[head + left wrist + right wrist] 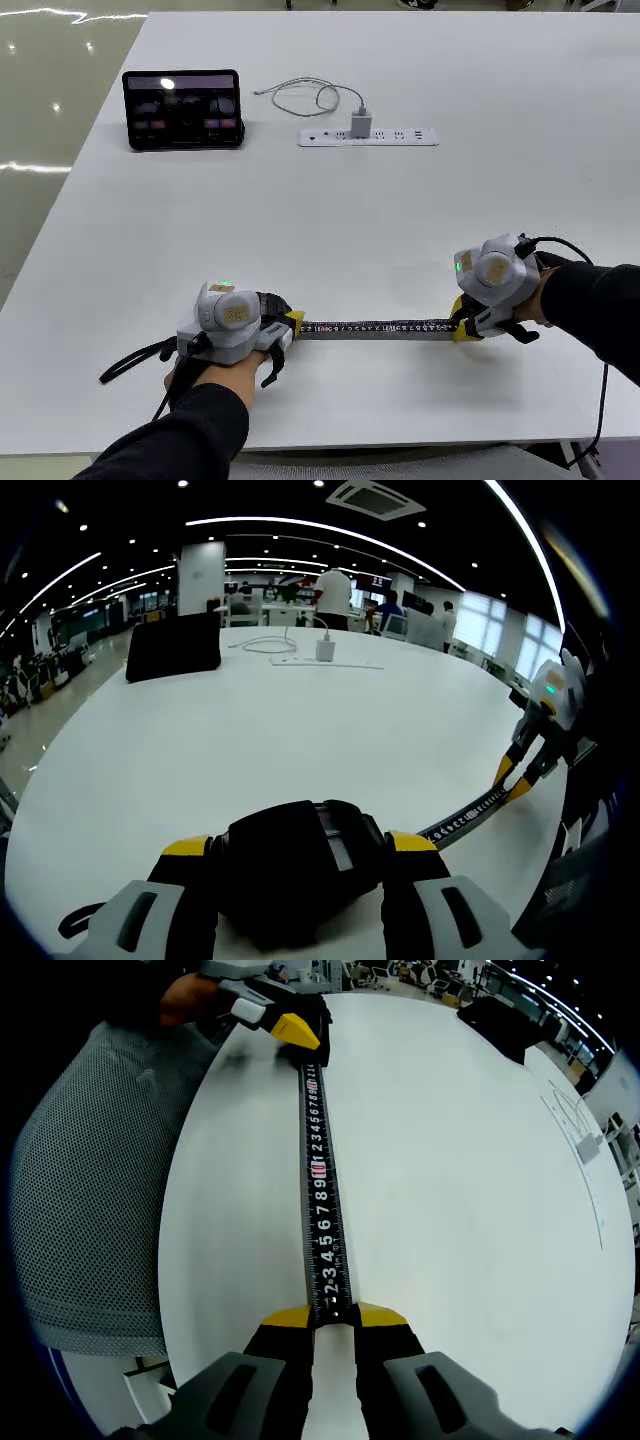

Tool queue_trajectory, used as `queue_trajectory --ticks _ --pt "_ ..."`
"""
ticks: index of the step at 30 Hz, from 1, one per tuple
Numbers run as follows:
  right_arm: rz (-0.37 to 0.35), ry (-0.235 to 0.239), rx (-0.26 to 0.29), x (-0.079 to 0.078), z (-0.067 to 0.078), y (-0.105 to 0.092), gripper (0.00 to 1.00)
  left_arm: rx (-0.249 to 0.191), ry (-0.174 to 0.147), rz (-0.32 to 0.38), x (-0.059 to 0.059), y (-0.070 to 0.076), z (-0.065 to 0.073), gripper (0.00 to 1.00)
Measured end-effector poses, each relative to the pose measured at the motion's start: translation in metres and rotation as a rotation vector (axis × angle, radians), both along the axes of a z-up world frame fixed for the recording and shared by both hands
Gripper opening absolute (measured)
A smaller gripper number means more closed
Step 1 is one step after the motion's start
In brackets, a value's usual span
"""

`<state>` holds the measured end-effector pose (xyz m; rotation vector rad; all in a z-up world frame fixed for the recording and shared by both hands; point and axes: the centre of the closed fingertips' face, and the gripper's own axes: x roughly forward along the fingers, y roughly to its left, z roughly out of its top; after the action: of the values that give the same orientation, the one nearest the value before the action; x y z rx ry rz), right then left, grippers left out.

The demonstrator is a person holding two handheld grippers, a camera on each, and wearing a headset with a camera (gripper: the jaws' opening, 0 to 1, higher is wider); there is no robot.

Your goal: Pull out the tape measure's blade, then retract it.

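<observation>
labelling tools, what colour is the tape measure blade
The blade is black with white numerals; clearest in the right gripper view.

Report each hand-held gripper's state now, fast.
Left hand-held gripper: shut on the tape measure case.
Right hand-held gripper: shut on the end of the pulled-out blade.

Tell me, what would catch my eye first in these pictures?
The blade stands out, stretched straight along the near edge of the white table. The left gripper clamps the black case, and the right gripper pinches the blade near its tip. Farther back sit a dark tablet and a power strip with a charger plugged in.
</observation>
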<state>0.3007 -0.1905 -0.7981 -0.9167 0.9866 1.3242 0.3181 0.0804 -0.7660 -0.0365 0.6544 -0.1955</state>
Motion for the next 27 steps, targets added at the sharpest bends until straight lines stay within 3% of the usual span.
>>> queue_trajectory --ticks 27 --pt "-0.009 0.001 0.01 0.0 0.0 0.023 0.1 0.002 0.007 -0.003 0.0 0.0 0.0 0.63"
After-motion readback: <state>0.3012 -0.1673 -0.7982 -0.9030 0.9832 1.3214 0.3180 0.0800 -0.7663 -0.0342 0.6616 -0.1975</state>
